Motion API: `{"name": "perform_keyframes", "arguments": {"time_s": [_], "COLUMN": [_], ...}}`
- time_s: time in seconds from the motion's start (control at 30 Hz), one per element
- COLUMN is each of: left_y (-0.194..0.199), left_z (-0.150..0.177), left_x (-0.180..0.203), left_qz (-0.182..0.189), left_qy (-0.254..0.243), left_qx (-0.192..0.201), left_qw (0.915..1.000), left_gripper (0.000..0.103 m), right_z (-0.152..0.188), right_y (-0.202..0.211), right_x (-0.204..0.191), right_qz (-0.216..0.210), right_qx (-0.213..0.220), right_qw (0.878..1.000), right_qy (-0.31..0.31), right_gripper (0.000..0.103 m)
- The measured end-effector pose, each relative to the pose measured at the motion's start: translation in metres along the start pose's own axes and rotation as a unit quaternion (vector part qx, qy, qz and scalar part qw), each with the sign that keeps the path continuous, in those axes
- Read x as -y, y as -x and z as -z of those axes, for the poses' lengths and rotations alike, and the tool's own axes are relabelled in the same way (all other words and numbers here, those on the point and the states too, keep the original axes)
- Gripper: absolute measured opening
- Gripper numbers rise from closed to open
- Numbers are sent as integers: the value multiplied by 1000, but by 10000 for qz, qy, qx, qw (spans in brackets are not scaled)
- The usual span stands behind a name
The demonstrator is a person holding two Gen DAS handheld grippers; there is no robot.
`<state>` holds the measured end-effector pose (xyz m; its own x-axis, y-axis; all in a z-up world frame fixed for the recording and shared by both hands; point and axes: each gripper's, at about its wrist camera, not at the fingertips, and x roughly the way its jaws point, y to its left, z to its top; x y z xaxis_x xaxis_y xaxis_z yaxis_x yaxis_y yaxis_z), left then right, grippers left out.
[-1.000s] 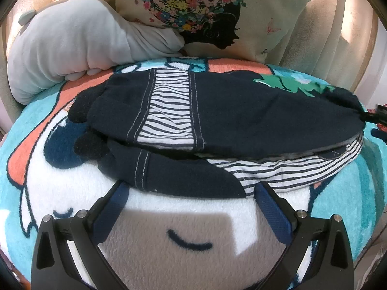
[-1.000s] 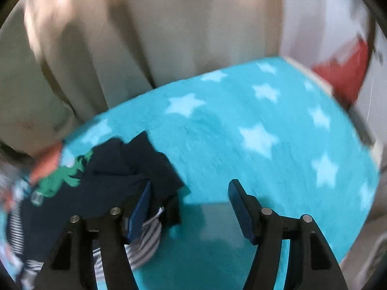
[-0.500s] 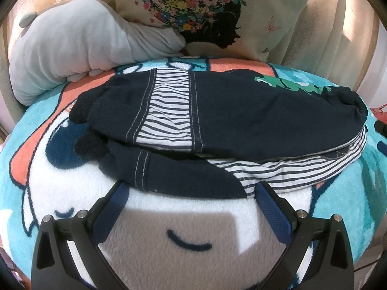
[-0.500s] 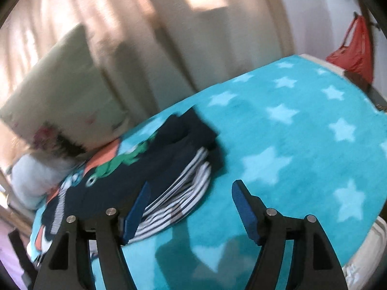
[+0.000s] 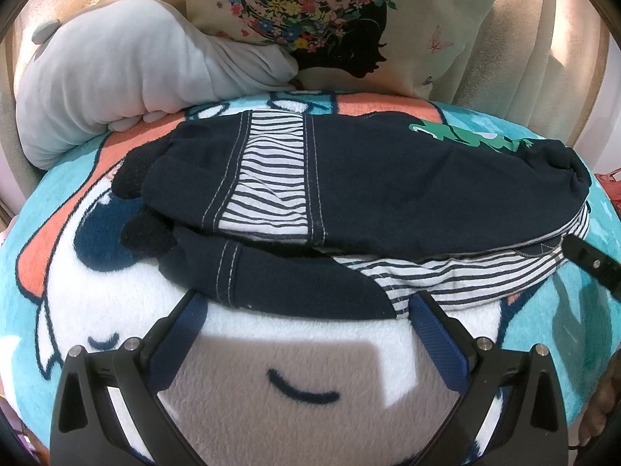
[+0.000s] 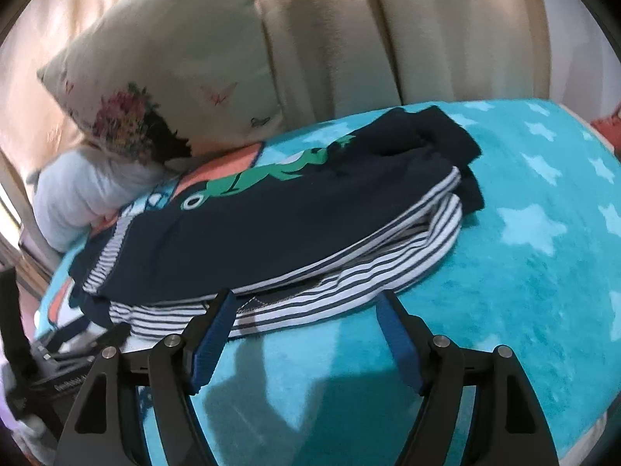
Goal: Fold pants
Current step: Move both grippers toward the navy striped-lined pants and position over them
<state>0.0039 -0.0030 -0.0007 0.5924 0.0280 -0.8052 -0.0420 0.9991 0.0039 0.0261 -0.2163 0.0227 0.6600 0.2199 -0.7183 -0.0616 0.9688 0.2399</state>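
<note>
- Pillow [image 5: 128,89] in grey at far left, slumped against the floral cushion [image 5: 349,19], both behind the work.
- Left gripper [image 5: 306,322] spread wide and empty, pads just short of the near navy hem, over the white patch of the cartoon blanket [image 5: 271,369].
- Pants [image 5: 368,194] in the middle of the blanket: navy with striped panels and a green print, laid lengthwise with one leg stacked on the other.
- Upper layer sits askew, striped lining poking out along the near edge; not yet squared.
- Right gripper [image 6: 306,310] at the right end, jaws opening, nothing pinched, tips touching or just beside the striped edge; blur leaves that unclear.
- Judged: first lengthwise fold done; crosswise fold and tidying remain.
</note>
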Motion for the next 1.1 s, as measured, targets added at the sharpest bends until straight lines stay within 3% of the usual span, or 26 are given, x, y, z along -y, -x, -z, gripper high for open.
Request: {"name": "perform_keyframes", "arguments": {"time_s": [0.3, 0.63, 1.1], "left_y": [0, 0, 0], "left_z": [0, 0, 0], "left_x": [0, 0, 0], "left_qz": [-21, -43, -56], "left_qy": [-17, -34, -45], "left_qx": [-14, -4, 12], "left_qw": [10000, 10000, 10000], "left_gripper": [103, 103, 103], "right_z": [9, 12, 11], "right_y": [-14, -21, -22], "right_x": [-23, -31, -31], "right_qz": [577, 810, 806], "right_qx": [-60, -110, -110], "right_qw": [9960, 9930, 9930], "right_qy": [680, 856, 851], "right_gripper": [88, 89, 90]}}
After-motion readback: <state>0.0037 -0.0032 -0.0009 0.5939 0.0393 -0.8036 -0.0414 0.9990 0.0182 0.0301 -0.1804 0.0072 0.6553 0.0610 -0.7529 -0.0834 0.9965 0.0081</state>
